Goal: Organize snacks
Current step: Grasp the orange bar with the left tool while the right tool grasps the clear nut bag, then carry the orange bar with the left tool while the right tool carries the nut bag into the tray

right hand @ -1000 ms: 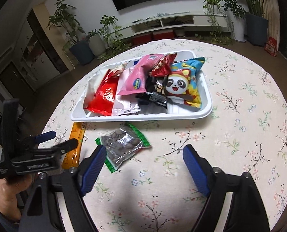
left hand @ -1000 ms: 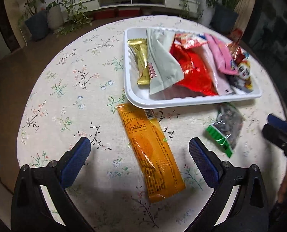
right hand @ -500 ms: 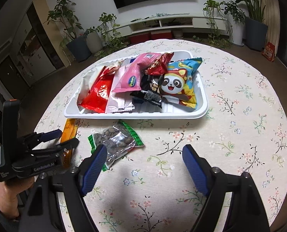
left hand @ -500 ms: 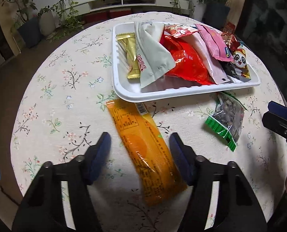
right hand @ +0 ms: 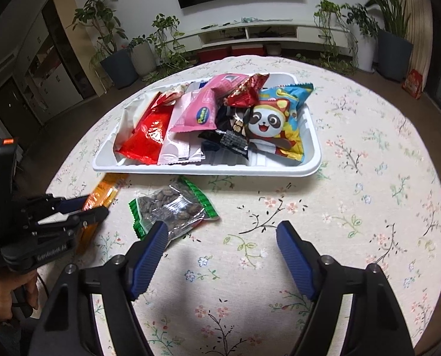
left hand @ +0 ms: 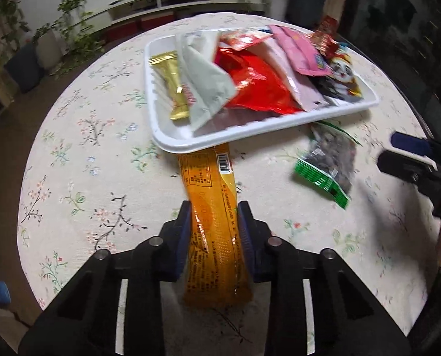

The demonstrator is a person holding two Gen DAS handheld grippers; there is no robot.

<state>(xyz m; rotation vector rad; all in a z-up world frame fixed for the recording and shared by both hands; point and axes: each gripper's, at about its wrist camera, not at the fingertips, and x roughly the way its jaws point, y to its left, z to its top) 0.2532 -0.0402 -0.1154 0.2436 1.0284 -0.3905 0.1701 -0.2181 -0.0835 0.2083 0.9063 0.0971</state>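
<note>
My left tongs (left hand: 213, 231) clamp one orange packet (left hand: 211, 207), long axis pointing at one tray (left hand: 190, 144); my right tongs (right hand: 220, 243) are closing, nothing between them, beside one nut bag (right hand: 173, 207).

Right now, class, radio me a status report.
Left claw shut on orange packet. Right claw closing, empty, beside nut bag. Packet's far end under tray rim.

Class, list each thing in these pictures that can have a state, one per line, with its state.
Left gripper: shut on the orange snack pack.
Right gripper: open, closing, nothing between its fingers.
Orange snack pack: sealed, far end under the tray's edge.
Green-edged nut packet: sealed, flat on the tablecloth.
White tray: filled with snack packs.
</note>
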